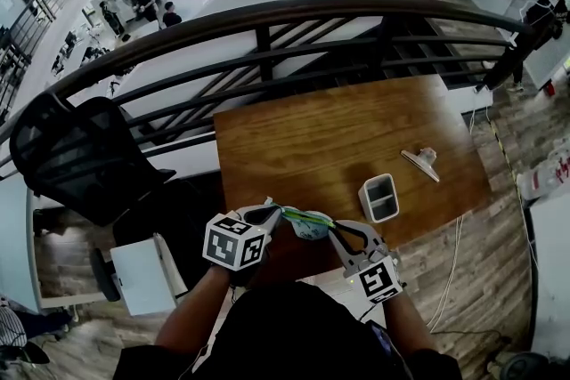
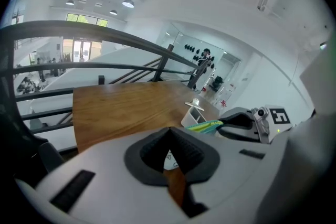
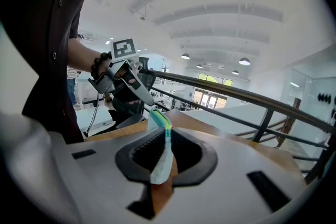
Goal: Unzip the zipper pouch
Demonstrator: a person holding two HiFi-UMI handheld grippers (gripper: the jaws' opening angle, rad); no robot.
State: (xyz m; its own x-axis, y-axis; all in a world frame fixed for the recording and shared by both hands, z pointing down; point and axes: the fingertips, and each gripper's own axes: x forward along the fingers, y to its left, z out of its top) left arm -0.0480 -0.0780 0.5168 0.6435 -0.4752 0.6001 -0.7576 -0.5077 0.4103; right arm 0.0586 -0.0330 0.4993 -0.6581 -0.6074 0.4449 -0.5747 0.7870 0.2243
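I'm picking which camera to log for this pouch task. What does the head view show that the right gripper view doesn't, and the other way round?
Only the head view: a small white box and a clip-like item lying on the table. Only the right gripper view: close up, the right gripper with its jaws clamped on the pouch edge. Both: the pouch, the left gripper at its other end, the wooden table and the dark railing.

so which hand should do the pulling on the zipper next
Left, probably. The right gripper clamps one end of the zipper pouch, anchoring it. The left gripper is shut on the opposite end, seemingly at the pull, so it can draw away.
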